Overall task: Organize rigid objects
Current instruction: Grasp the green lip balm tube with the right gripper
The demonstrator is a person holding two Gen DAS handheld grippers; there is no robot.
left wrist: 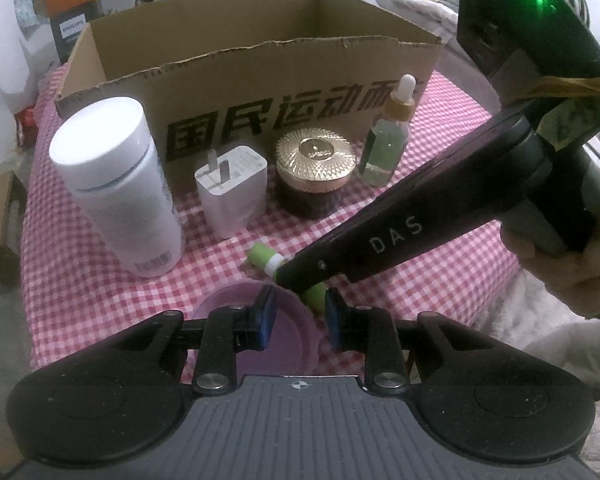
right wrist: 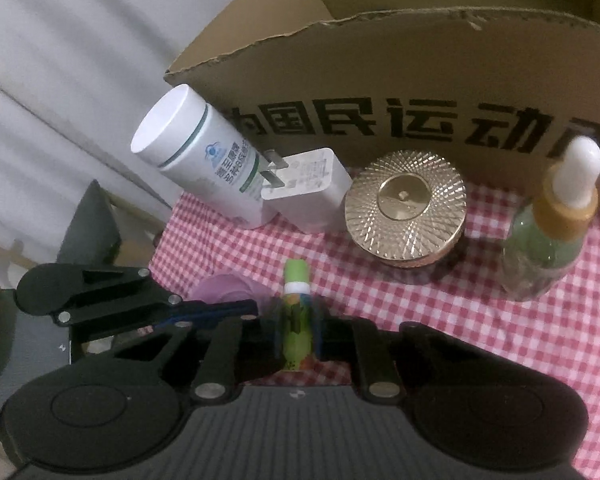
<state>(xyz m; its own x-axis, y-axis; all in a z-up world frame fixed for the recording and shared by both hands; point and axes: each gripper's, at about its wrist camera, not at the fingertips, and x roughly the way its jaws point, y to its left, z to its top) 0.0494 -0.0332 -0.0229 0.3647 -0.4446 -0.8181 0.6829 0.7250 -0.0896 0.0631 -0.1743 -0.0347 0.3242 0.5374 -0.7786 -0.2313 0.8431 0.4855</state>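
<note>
The left wrist view looks steeply down along the left hand-held gripper (left wrist: 300,316), close over the bench (left wrist: 100,292), facing the cardboard box (left wrist: 260,92) at 12 o'clock. The right wrist view sits lower and nearer behind the right hand-held gripper (right wrist: 296,332), box (right wrist: 400,80) again at 12 o'clock. Both share the white bottle (left wrist: 116,188) (right wrist: 196,156), charger (left wrist: 232,188) (right wrist: 316,196), gold-lidded jar (left wrist: 314,172) (right wrist: 406,208) and dropper bottle (left wrist: 388,140) (right wrist: 548,232)
</note>
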